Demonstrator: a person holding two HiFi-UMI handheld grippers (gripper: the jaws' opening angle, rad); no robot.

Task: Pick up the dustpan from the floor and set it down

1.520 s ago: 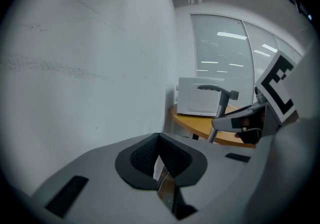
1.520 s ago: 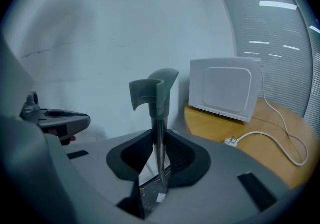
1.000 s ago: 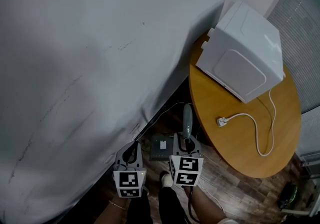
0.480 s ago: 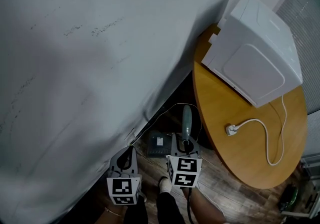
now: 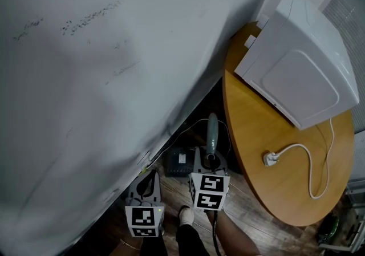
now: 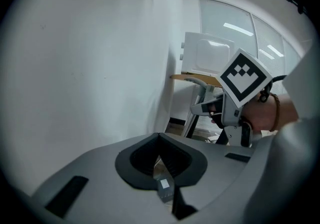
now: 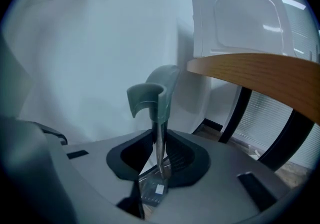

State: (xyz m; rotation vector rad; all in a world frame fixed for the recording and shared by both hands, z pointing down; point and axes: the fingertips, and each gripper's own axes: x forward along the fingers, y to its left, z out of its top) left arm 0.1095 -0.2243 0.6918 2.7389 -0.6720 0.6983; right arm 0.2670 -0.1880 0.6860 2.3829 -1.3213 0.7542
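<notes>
The dustpan has a grey-green handle (image 5: 213, 132) on a thin metal rod and a dark pan (image 5: 179, 162) low by the wall's foot. My right gripper (image 5: 212, 163) is shut on the rod just below the handle. In the right gripper view the handle's clip end (image 7: 150, 98) stands upright above the right gripper (image 7: 159, 138). I cannot tell whether the pan touches the floor. My left gripper (image 5: 151, 174) hangs to the left of the pan, beside the wall. In its own view the left gripper (image 6: 159, 140) has its jaws together with nothing between them.
A large white wall (image 5: 85, 78) fills the left. A round wooden table (image 5: 256, 135) on dark legs stands at the right. It bears a white appliance (image 5: 299, 72) and a white cord with plug (image 5: 270, 158). Wooden floor (image 5: 251, 203) and a shoe (image 5: 185, 215) lie below.
Both grippers have sunk toward the floor, the right one still gripping the dustpan. The head view has tilted, so the table and appliance sit further right and lower.
</notes>
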